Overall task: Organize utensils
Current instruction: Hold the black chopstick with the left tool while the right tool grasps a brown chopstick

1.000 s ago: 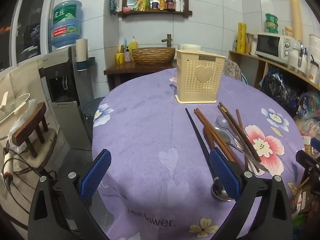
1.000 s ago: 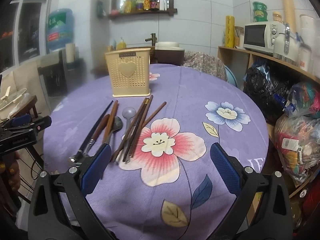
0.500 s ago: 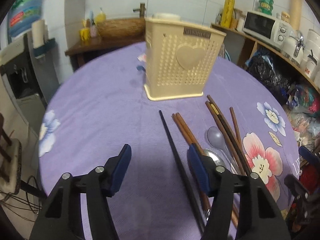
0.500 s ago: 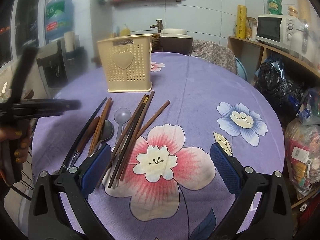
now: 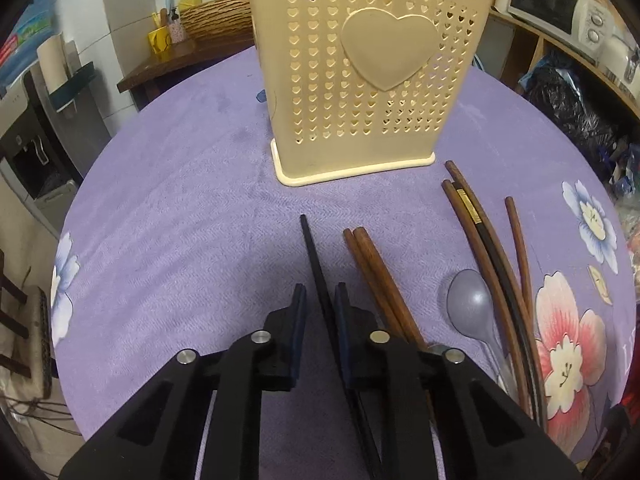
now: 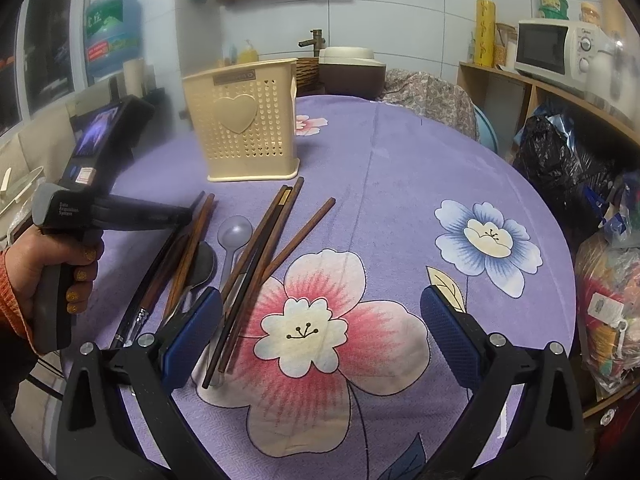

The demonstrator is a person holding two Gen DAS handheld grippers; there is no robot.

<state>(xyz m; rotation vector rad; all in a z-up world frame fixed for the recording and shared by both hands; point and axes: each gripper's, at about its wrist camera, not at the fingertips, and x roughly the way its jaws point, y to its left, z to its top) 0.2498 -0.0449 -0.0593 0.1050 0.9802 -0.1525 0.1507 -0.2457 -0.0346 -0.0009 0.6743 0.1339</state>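
Observation:
A cream perforated utensil holder (image 5: 368, 76) with a heart stands upright on the purple flowered tablecloth (image 5: 180, 220); it also shows in the right wrist view (image 6: 244, 124). My left gripper (image 5: 320, 300) is low over the table, its jaws nearly closed around a black chopstick (image 5: 314, 252) that lies flat pointing at the holder. Brown chopsticks (image 5: 376, 272) lie just right of it, then a grey spoon (image 5: 468, 304) and more dark chopsticks (image 5: 492, 248). My right gripper (image 6: 320, 324) is open and empty above the tablecloth, right of the utensil pile (image 6: 256, 240).
The left gripper's body and the hand holding it (image 6: 76, 216) show at the left in the right wrist view. A microwave (image 6: 556, 52) on a shelf and bags (image 6: 560, 164) stand right of the table. A water dispenser (image 5: 36, 136) stands to the left.
My left gripper moved forward and down over the black chopstick, and its jaws closed from wide open to a narrow gap around it. My right gripper stayed open and shifted slightly.

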